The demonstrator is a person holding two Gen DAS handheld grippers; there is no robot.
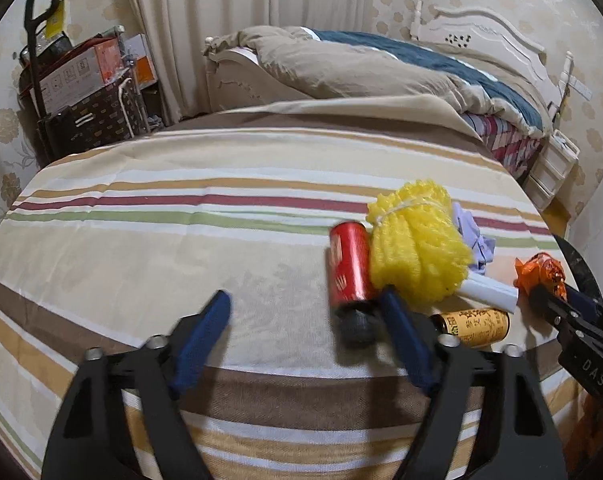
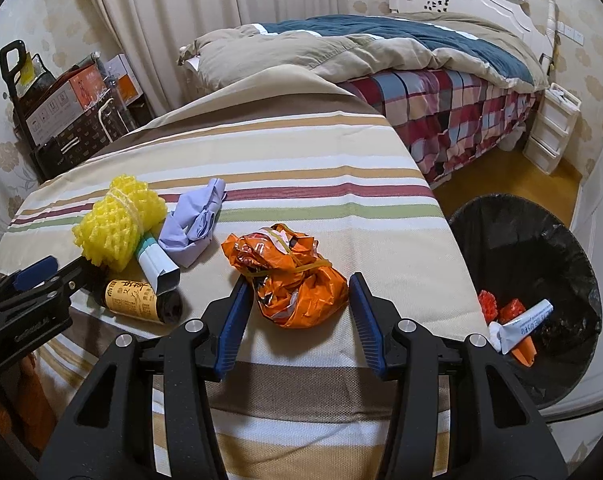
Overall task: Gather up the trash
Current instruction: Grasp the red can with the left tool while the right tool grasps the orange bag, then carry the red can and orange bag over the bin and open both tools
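Note:
A red can (image 1: 349, 268) lies on the striped table (image 1: 181, 240), between the fingers of my left gripper (image 1: 303, 300). Its dark end is close to the right-hand finger and far from the other, so this gripper is open. My right gripper (image 2: 299, 276) has a crumpled orange bag (image 2: 297, 292) between its blue pads, and both pads touch the bag's sides. A yellow foam net (image 2: 117, 220), a lilac wad (image 2: 197, 224), a white carton (image 2: 157, 264) and a yellow-labelled can (image 2: 137, 300) lie to the left of the bag.
A bin with a black liner (image 2: 573, 264) stands on the floor past the table's right edge and holds a toothpaste tube and red scraps. Beyond the table are a bed (image 2: 441, 92), a white drawer unit (image 2: 553, 136) and stacked boxes (image 1: 85, 96).

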